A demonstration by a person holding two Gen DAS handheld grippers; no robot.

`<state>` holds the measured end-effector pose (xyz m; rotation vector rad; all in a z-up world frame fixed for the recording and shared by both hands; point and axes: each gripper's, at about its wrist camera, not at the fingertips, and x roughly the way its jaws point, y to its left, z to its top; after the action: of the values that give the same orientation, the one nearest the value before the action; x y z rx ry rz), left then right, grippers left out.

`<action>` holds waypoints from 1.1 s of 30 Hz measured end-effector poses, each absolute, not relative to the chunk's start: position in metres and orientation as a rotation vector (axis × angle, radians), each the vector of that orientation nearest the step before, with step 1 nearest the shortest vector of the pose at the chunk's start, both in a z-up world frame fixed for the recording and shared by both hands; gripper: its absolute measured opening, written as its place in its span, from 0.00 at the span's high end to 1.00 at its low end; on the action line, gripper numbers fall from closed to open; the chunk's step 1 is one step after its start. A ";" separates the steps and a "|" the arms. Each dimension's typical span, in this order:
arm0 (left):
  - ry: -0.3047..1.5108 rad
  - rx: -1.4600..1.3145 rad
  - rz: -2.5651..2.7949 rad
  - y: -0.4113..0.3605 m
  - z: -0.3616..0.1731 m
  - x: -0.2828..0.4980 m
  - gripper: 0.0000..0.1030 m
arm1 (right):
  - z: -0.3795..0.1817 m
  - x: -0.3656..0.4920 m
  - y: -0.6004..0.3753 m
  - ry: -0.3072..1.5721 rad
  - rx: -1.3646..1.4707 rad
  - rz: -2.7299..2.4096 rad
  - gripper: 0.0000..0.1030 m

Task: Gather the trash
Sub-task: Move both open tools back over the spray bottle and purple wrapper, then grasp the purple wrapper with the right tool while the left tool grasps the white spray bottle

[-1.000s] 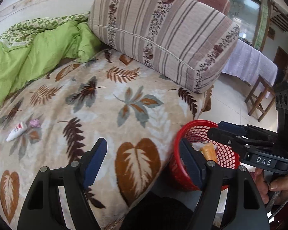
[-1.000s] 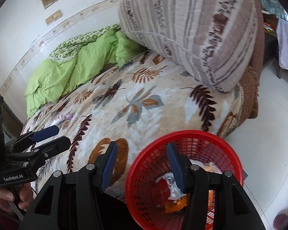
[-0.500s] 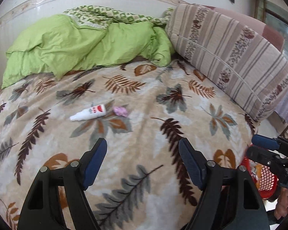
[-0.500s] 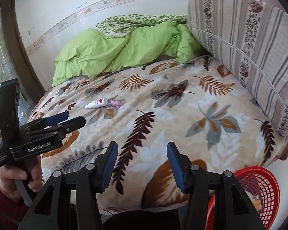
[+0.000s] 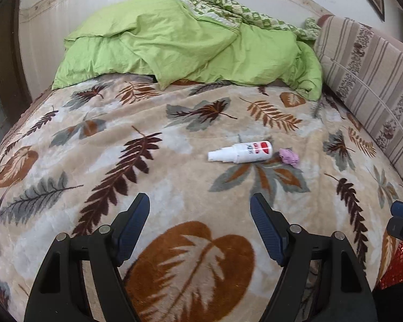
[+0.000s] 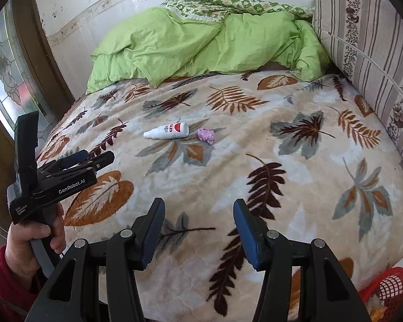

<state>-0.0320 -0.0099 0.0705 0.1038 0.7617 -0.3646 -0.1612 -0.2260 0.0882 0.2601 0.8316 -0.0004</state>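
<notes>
Legibly, "GenRobot.AI" on left gripper [image 6: 94,158]; jaws of it and right gripper [image 6: 198,214] wide apart, holding nothing.

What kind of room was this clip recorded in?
Most likely a home bedroom: a bed under a leaf-print blanket, a rumpled green duvet at its head, and a striped cushion along one side.

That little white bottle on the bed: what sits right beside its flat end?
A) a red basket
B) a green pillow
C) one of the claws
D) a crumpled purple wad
D: a crumpled purple wad lies just past the flat end of the white bottle on the leaf-patterned blanket.
</notes>
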 end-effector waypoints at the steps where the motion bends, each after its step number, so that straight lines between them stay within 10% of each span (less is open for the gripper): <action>1: 0.769 0.093 -0.354 -0.005 0.070 -0.028 0.26 | 0.085 -0.153 -0.225 0.836 0.262 0.002 0.46; 18: 0.851 -0.024 -0.375 0.013 0.059 0.004 0.26 | 0.028 0.005 -0.233 0.899 0.197 0.002 0.46; 22: 0.833 -0.014 -0.404 0.006 0.060 0.006 0.26 | 0.009 0.022 -0.235 0.906 0.197 -0.054 0.69; 33: 0.793 -0.014 -0.436 -0.016 0.072 0.030 0.26 | 0.014 0.009 -0.258 0.876 0.334 -0.108 0.70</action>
<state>0.0297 -0.0164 0.0715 -0.0145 0.7934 -0.4364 0.0092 -0.2576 0.0140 0.3341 0.8756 -0.1078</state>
